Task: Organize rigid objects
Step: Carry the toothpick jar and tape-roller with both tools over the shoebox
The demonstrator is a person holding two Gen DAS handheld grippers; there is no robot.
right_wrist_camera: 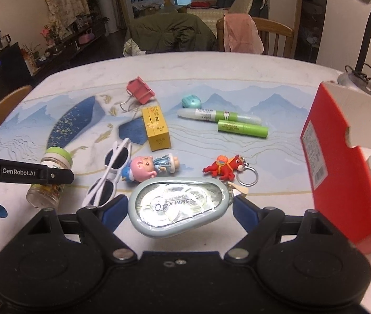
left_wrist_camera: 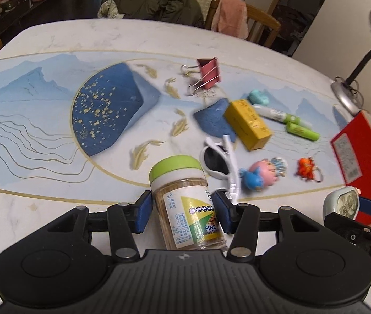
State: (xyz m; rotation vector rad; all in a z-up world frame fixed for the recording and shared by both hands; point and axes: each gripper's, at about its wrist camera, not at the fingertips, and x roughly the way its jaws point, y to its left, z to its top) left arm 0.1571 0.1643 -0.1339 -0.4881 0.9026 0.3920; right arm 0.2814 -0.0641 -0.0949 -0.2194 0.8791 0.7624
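Red box (right_wrist_camera: 342, 157) stands open just right of the right gripper (right_wrist_camera: 180, 206), whose wide jaws clamp a correction-tape dispenser (right_wrist_camera: 177, 206) crosswise.

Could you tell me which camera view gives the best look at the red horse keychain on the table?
The right wrist view: the red horse keychain lies sharp near the centre, with its ring visible. The left wrist view shows it only as a small, blurred orange-red shape towards the right edge.
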